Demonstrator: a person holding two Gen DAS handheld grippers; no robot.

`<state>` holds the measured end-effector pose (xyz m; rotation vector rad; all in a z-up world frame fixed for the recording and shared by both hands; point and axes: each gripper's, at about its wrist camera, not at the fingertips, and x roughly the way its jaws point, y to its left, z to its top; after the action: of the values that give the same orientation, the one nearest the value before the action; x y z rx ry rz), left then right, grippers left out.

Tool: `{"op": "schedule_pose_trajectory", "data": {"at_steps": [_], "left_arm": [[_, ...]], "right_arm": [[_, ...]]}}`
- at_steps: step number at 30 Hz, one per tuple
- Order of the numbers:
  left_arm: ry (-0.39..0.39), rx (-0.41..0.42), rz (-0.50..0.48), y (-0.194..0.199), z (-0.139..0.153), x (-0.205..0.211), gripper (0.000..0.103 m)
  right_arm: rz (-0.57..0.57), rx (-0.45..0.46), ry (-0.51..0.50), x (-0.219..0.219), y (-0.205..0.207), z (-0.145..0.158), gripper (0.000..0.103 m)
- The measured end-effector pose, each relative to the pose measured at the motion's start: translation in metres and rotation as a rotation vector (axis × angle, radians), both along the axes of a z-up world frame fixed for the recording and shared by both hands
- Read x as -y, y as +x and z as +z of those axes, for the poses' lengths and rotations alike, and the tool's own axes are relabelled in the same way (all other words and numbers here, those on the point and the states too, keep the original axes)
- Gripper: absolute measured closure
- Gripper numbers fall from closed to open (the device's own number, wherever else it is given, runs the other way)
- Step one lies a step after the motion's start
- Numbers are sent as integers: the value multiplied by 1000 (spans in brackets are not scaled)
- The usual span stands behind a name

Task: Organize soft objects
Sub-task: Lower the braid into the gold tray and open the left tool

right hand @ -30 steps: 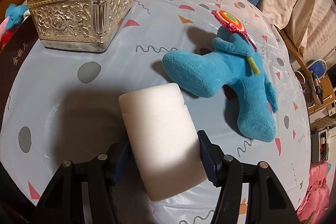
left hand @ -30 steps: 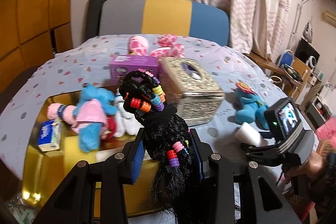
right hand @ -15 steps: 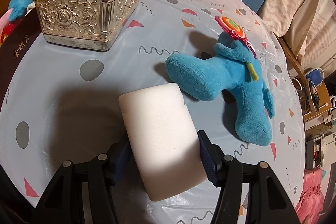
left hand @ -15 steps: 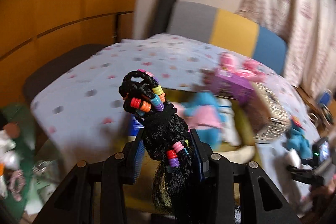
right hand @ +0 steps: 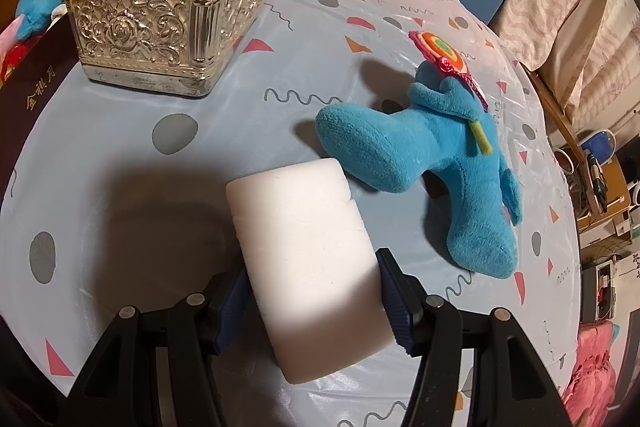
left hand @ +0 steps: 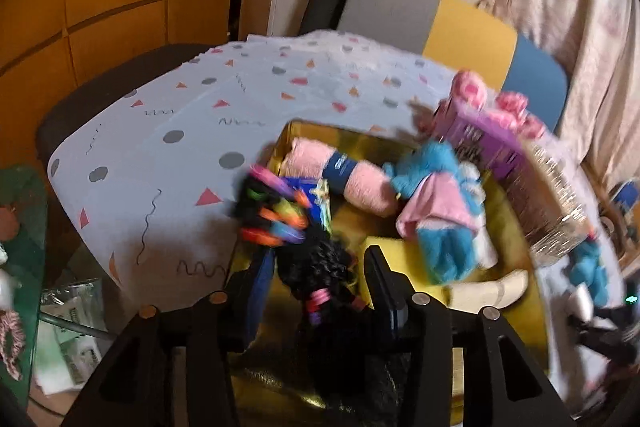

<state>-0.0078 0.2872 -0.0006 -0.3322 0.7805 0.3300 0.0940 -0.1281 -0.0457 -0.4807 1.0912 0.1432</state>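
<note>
My left gripper (left hand: 320,275) has its jaws parted. The black braided hair piece (left hand: 316,263) with coloured beads lies between them, tilted left and blurred, over the near end of the gold tray (left hand: 344,139). I cannot tell if the pads still touch it. The tray holds a pink rolled towel (left hand: 360,179), a blue and pink plush (left hand: 436,207) and a yellow sponge (left hand: 404,251). My right gripper (right hand: 316,291) is shut on a white sponge block (right hand: 304,251) above the table. A blue plush with a lollipop (right hand: 440,163) lies just right of it.
An ornate silver box (right hand: 168,7) stands at the far left of the right wrist view, beside the tray's dark edge (right hand: 32,83). A purple box (left hand: 480,139) and pink plush (left hand: 508,107) sit behind the tray. The patterned tablecloth (left hand: 192,131) spreads left; clutter lies on the floor.
My left gripper has swung over the tray and dropped lower; its jaws have parted and the hair piece has tipped left. My right gripper has drifted slightly with the sponge.
</note>
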Motion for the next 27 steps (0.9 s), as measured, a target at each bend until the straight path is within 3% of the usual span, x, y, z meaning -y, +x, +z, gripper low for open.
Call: {"op": "schedule_pose_trajectory", "data": {"at_steps": [3, 7, 11, 21, 27], "left_arm": [[21, -13, 4, 2, -5, 2, 46], [57, -6, 26, -6, -2, 2, 46], [151, -20, 54, -12, 0, 9, 46], [119, 41, 32, -20, 12, 31, 43], [112, 60, 5, -23, 15, 37, 42]], "right_arm": [[-3, -2, 3, 0, 1, 0, 42], [-4, -3, 4, 1, 2, 0, 42], [-3, -1, 3, 1, 2, 0, 42], [3, 3, 5, -4, -3, 0, 44], [32, -75, 150, -16, -15, 7, 44]]}}
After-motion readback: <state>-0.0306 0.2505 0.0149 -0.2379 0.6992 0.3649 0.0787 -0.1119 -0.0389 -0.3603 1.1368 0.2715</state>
